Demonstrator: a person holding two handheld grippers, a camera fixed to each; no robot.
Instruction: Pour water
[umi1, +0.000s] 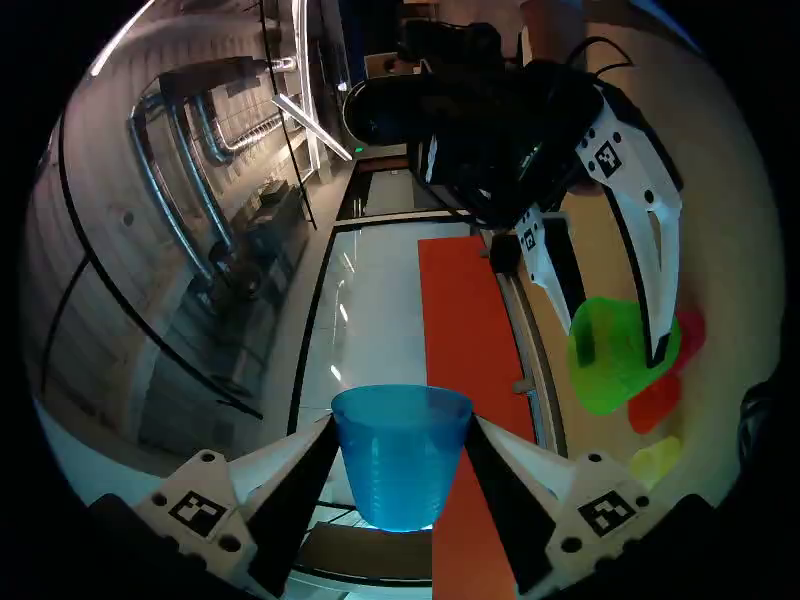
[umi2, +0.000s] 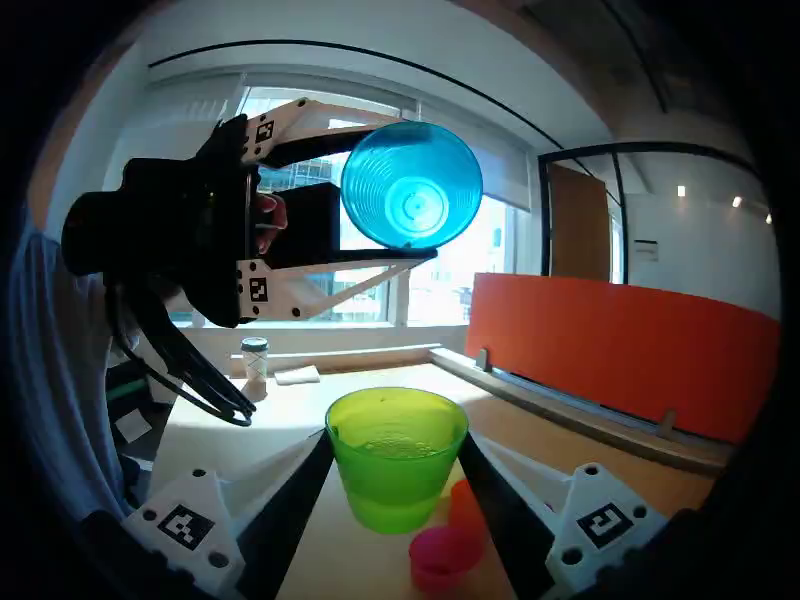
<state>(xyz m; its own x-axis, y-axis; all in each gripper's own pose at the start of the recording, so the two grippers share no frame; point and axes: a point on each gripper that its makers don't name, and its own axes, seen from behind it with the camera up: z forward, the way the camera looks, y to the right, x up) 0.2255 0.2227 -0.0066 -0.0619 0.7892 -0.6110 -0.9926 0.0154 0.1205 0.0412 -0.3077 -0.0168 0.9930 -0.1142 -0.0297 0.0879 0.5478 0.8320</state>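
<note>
The left gripper clamps the tipped blue cup well above the green cup gripped by the right gripper, so water could splash onto the table.

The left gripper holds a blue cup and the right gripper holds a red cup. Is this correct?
No. The right gripper holds a green cup, not red, as the right gripper view shows. The left gripper holds the blue cup.
</note>
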